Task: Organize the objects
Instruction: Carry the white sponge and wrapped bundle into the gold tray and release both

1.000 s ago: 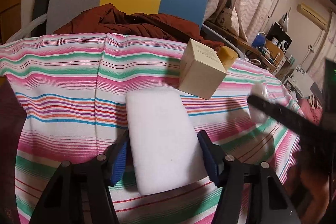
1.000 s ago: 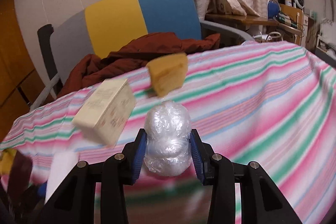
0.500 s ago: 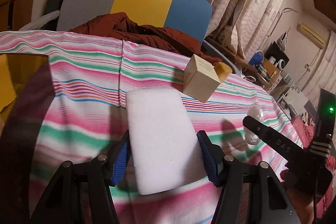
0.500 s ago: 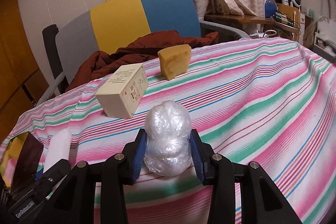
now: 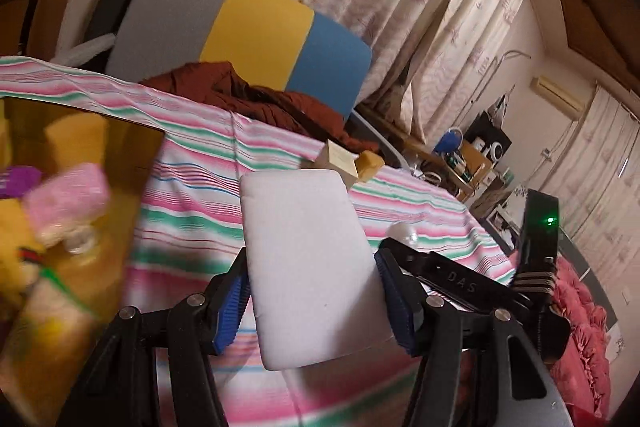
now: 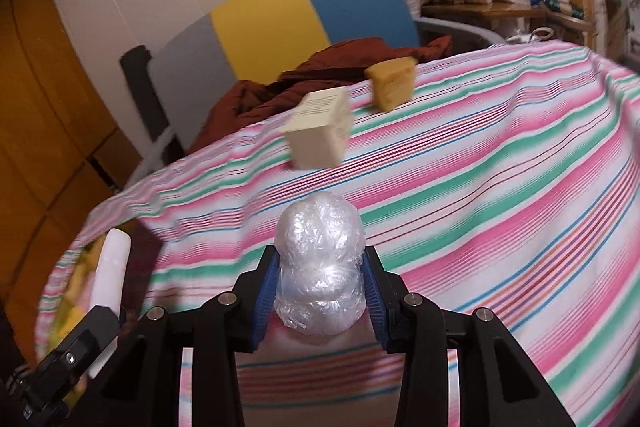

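White sponge block [image 5: 308,263] sits clamped flat between the blue pads [image 5: 230,307] of my left gripper [image 5: 316,301], lifted above the striped tablecloth [image 5: 192,195]. Beside it, my right gripper [image 6: 320,299] is clenched on a crumpled clear plastic bundle [image 6: 320,267]. Beyond the sponge on the cloth I see a cream box [image 6: 320,127] and, just past it, a yellow sponge [image 6: 392,87]. Left of the sponge lies a bin of blurred soft items [image 5: 60,211].

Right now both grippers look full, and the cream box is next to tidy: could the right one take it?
Probably not yet: the right gripper is shut on a clear plastic ball, though nothing blocks the cream box.
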`<state>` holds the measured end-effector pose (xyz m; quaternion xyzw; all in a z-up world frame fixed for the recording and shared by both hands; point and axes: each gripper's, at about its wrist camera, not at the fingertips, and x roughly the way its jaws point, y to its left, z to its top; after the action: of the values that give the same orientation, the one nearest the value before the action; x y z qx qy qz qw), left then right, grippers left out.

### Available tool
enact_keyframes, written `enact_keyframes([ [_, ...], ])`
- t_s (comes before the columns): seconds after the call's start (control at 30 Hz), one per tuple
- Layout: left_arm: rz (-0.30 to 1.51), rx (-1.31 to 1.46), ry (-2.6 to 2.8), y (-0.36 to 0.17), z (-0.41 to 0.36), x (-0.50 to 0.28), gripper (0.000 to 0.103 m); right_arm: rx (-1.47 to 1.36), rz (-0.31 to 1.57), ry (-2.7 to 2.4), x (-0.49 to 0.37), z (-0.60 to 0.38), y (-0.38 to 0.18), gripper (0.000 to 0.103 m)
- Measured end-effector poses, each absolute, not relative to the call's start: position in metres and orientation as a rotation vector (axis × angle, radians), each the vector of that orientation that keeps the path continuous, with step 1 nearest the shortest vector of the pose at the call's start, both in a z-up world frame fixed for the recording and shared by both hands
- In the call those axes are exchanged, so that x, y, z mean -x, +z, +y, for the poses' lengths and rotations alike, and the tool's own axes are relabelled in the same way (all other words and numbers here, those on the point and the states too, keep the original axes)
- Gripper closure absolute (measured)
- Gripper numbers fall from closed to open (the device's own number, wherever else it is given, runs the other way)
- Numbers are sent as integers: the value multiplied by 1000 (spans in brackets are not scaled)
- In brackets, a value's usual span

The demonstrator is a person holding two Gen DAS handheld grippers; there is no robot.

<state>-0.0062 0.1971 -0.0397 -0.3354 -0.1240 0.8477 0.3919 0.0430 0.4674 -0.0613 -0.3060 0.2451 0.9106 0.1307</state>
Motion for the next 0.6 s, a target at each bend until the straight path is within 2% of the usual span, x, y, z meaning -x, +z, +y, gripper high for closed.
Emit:
enact_keyframes([
  [0.37, -362, 817, 2356, -8, 86, 18, 41, 966, 697, 2943, -32, 353, -23, 62],
  [0.6, -453, 923, 2453, -17, 17, 52, 41, 1080, 606, 3061, -11, 285, -19, 62],
])
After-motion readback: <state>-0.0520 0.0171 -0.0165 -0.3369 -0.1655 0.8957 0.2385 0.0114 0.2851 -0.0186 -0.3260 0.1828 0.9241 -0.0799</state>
